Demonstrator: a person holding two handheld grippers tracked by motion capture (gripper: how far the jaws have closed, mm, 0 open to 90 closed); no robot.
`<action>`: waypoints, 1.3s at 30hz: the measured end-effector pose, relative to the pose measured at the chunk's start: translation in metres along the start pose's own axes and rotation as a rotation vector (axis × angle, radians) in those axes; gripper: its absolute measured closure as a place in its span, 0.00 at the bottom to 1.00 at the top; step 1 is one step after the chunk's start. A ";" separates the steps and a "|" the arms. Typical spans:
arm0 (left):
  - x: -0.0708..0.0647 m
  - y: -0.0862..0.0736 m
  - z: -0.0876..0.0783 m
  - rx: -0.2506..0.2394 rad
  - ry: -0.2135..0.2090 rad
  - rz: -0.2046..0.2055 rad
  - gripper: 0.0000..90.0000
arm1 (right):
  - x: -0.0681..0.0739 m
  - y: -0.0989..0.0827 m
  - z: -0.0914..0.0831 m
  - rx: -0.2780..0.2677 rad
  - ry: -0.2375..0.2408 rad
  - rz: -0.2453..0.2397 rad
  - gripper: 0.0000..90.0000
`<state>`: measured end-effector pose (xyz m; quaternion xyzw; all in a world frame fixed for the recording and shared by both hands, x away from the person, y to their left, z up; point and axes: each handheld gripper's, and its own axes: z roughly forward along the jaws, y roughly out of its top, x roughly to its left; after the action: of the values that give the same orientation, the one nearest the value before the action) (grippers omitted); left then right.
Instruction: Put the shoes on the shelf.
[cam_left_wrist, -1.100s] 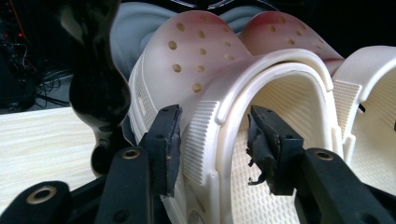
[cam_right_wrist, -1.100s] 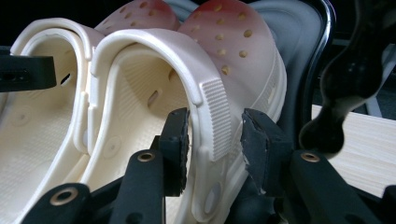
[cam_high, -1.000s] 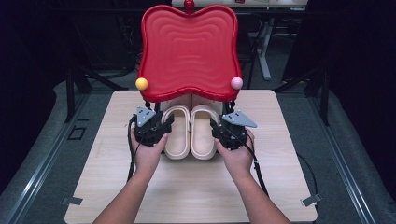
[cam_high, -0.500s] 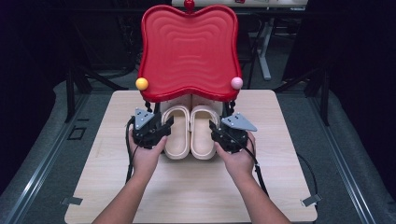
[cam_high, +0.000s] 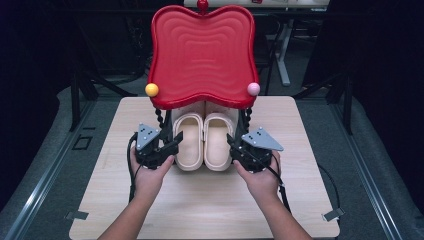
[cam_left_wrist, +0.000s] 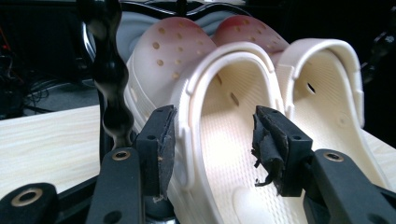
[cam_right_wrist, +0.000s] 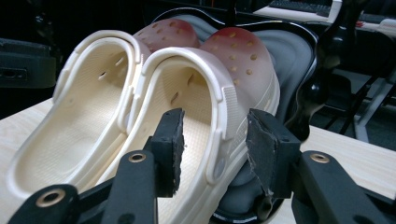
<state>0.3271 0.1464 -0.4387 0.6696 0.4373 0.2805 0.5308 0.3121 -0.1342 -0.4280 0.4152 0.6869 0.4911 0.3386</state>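
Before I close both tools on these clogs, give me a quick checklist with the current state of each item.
1. Left tool open: ok.
2. Left tool straddles the left clog's outer side wall, one jaw outside, one inside: ok.
3. Right tool open: ok.
4. Right tool straddles the right clog's outer side wall: ok.
5. Pads in contact with the walls: cannot tell.
6. Clog toes free of the red shelf overhead: not ok, they sit under it, so pull back before lifting.
7. Clearance from the black twisted shelf legs: cannot tell; each stands close beside a tool.
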 end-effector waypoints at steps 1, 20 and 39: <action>0.000 0.000 0.000 0.000 0.000 0.000 0.55 | 0.000 -0.001 -0.003 -0.003 0.005 0.000 0.63; -0.001 -0.041 -0.036 0.057 -0.031 0.008 0.72 | 0.010 -0.044 -0.037 0.079 0.093 -0.008 0.82; -0.016 -0.089 -0.033 0.172 -0.111 0.055 0.99 | 0.032 -0.086 -0.013 0.228 0.204 0.006 1.00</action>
<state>0.2663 0.1523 -0.5132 0.7389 0.4110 0.2192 0.4868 0.2663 -0.1256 -0.5083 0.4011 0.7678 0.4504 0.2163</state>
